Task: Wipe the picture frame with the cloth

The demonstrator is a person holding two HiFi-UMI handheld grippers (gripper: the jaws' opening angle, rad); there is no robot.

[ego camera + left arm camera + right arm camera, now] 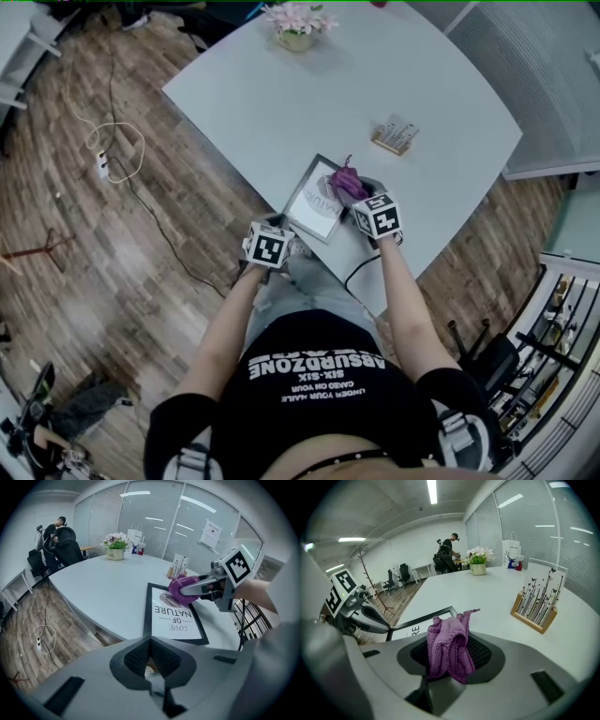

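The black-rimmed picture frame point(315, 202) lies flat near the front edge of the white table point(281, 103); its print reads "LOVE OF NATURE" point(172, 617). My right gripper point(356, 192) is shut on a purple knitted cloth point(449, 644), which rests on the frame's far right part over a fingerprint drawing point(180, 591). My left gripper point(283, 226) sits at the frame's near left corner with its jaws closed together point(151, 643); I see nothing between them. That corner is hidden behind the gripper body. In the right gripper view the left gripper point(377, 620) hovers beside the frame's edge.
A wooden card holder point(395, 137) stands behind the frame to the right. A flower pot point(297, 28) stands at the table's far edge. A cable with a power strip point(103, 165) lies on the wood floor at left. A person point(451, 549) sits far off among office chairs.
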